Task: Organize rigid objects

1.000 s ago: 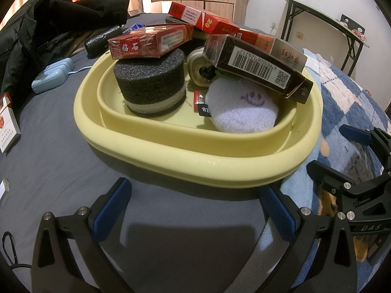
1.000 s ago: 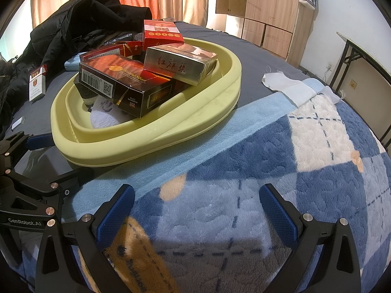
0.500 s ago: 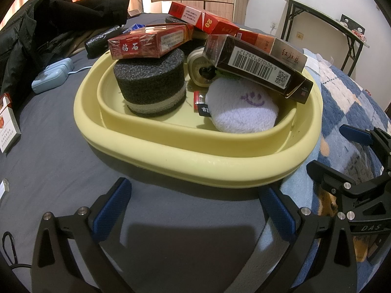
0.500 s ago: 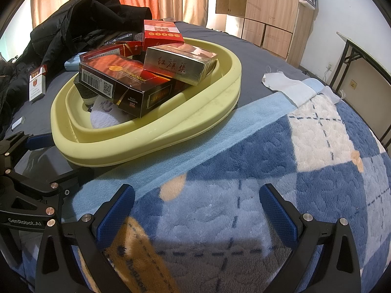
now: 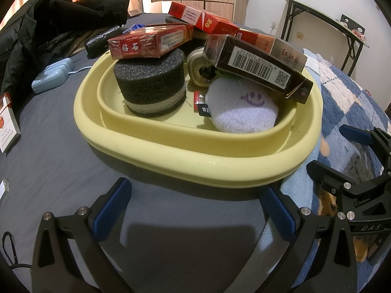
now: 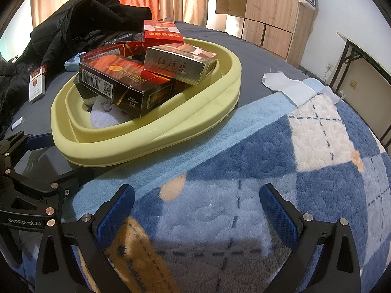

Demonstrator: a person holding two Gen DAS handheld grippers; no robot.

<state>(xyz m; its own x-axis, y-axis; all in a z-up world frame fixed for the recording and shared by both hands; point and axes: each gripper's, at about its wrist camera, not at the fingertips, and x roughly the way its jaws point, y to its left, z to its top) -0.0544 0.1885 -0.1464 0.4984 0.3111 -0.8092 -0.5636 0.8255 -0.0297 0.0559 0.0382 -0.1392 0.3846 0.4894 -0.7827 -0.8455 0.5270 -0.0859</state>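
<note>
A pale yellow basin [image 5: 195,163] [image 6: 156,144] sits on the bed, filled with cartons and boxes. A dark barcode carton [image 5: 259,70] [image 6: 122,85] leans over a white plush pad [image 5: 242,109]. A red box [image 5: 149,41] rests on a black foam cylinder [image 5: 151,83]; a silver carton [image 6: 180,63] and another red box [image 6: 161,34] lie further back. My left gripper [image 5: 195,207] stands open and empty just before the basin's near rim. My right gripper [image 6: 195,207] is open and empty over the blue blanket, right of the basin.
A cigarette pack [image 5: 7,124] [image 6: 36,83] lies left of the basin on the grey sheet. A light blue device [image 5: 51,75] and black jacket [image 5: 36,31] sit behind. A blue checked blanket [image 6: 293,146] covers the right side; a folding table [image 5: 325,22] stands by the wall.
</note>
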